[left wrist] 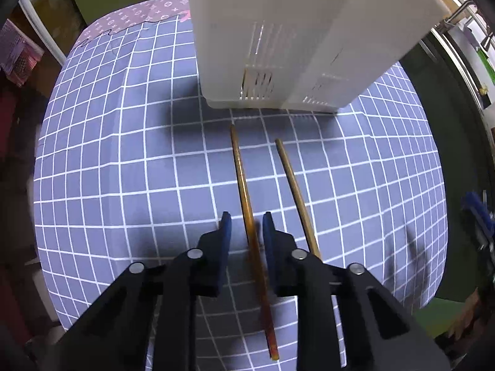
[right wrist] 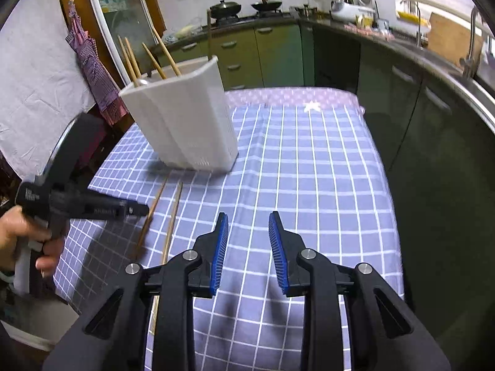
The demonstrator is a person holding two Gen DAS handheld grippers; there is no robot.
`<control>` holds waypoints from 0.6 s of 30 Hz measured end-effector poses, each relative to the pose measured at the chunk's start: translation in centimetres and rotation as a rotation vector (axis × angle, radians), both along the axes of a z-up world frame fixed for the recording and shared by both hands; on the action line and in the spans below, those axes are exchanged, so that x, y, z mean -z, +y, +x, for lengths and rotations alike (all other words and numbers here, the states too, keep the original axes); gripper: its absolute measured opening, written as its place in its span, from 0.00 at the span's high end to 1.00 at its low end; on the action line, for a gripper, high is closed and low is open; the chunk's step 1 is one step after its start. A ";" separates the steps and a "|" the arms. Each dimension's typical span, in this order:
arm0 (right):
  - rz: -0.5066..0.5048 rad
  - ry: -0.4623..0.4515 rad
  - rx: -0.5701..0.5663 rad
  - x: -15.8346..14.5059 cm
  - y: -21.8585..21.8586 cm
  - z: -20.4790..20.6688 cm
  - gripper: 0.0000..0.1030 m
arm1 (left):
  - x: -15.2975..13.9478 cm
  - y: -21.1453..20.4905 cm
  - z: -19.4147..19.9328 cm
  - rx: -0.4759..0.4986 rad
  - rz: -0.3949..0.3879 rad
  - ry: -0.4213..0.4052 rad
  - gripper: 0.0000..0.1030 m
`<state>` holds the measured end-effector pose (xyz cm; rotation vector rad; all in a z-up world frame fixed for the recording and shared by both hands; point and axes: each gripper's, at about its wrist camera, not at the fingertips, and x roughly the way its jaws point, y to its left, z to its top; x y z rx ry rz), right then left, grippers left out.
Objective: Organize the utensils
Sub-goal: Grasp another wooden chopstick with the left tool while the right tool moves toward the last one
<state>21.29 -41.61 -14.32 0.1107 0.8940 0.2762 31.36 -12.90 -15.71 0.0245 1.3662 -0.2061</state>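
Observation:
Two wooden chopsticks lie on the blue checked tablecloth in front of a white slotted utensil holder [left wrist: 278, 40]. My left gripper [left wrist: 246, 224] is open, its blue pads either side of the left chopstick [left wrist: 244, 185], close above the cloth. The right chopstick [left wrist: 294, 185] lies just outside its right finger. In the right wrist view the holder [right wrist: 185, 123] stands at the back left with several chopsticks [right wrist: 154, 58] upright in it, and both loose chopsticks [right wrist: 171, 216] lie before it under the left gripper [right wrist: 136, 210]. My right gripper [right wrist: 248, 232] is open and empty above the cloth.
The table [right wrist: 309, 170] ends at the right near green kitchen cabinets [right wrist: 417, 117]. A counter with pans [right wrist: 225, 7] runs along the back. A checked cloth [right wrist: 92, 71] hangs at the left by a white sheet.

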 end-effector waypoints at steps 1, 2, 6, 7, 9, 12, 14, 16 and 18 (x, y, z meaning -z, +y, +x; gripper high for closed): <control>0.007 0.004 -0.001 0.1 0.0 0.2 0.71 | 0.1 -0.2 0.1 0.002 0.004 0.002 0.81; 0.010 0.008 -0.004 0.0 0.1 0.2 0.71 | 0.3 -0.3 0.1 0.001 0.010 0.004 0.81; 0.016 0.005 -0.012 -0.2 0.3 0.1 0.71 | 0.9 -1.1 0.1 0.000 0.044 0.015 0.84; 0.016 0.003 -0.013 -0.3 0.4 0.2 0.71 | 1.2 -1.3 0.0 -0.001 0.054 0.020 0.85; 0.020 -0.002 -0.015 -0.6 0.5 0.0 0.71 | 1.6 -1.7 0.2 0.002 0.068 0.018 0.88; 0.020 -0.003 -0.018 -0.7 0.5 -0.1 0.69 | 2.0 -2.2 0.3 0.003 0.086 0.011 0.92; 0.021 -0.001 -0.020 -0.8 0.6 -0.1 0.69 | 2.0 -2.5 0.3 0.011 0.088 0.009 0.93; 0.018 0.005 -0.025 -0.7 0.8 -0.1 0.69 | 2.1 -2.5 0.2 0.014 0.082 0.011 0.94; 0.012 0.013 -0.034 -0.6 1.1 0.0 0.69 | 2.0 -2.1 -0.1 0.013 0.065 0.009 0.94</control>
